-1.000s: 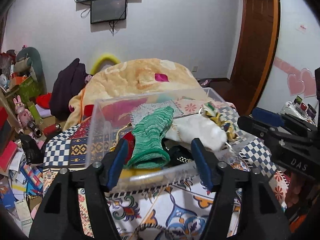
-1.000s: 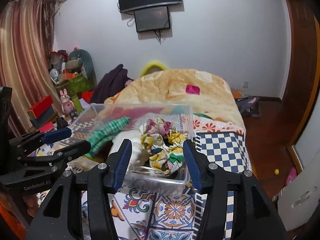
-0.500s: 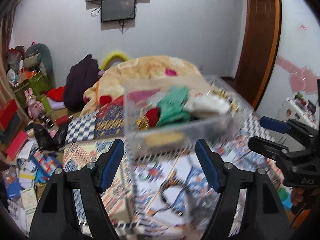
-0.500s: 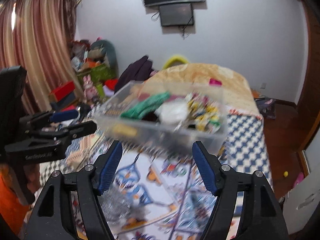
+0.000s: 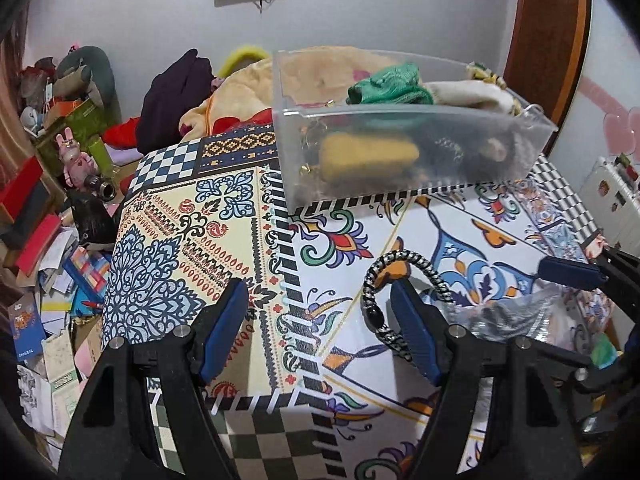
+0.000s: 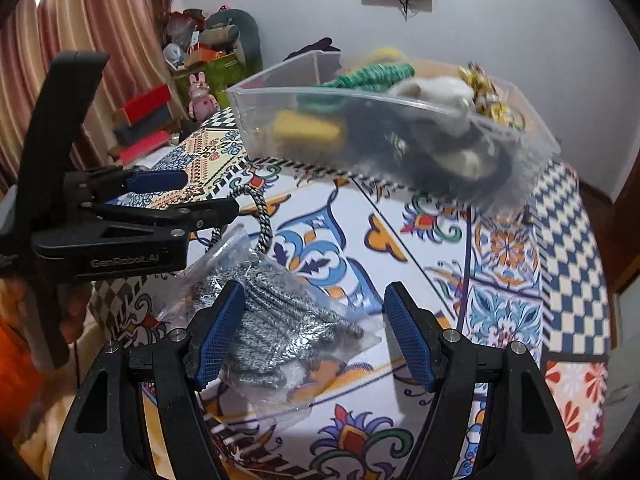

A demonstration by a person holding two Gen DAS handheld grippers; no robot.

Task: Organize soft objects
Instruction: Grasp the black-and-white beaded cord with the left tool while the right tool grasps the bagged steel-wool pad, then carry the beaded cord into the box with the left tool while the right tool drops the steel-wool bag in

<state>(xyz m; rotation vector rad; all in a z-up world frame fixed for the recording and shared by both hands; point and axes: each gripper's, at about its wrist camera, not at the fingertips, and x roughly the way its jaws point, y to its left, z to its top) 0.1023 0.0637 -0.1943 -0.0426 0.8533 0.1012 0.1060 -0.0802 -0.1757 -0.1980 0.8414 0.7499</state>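
A clear plastic bin (image 5: pixel 400 152) (image 6: pixel 400 148) stands on the patterned bed cover, holding a green knit piece (image 5: pixel 390 88), a white soft item (image 6: pixel 436 94), a yellow item (image 5: pixel 368 152) and dark items. A black-and-white braided cord loop (image 5: pixel 400 264) lies in front of it. A clear bag of grey knit fabric (image 6: pixel 276 320) lies near the front. My left gripper (image 5: pixel 320 332) is open, with its right finger over the cord. My right gripper (image 6: pixel 314 336) is open and empty just above the bag.
The patterned cover (image 5: pixel 180 240) ends at a left edge, with clutter of boxes, papers and a pink rabbit toy (image 5: pixel 74 156) on the floor beyond. An orange blanket (image 5: pixel 240 92) and dark clothes (image 5: pixel 176 96) lie behind the bin.
Both grippers have pulled back and down from the bin, which now stands farther off. The cord loop and the bag of grey fabric have come into view.
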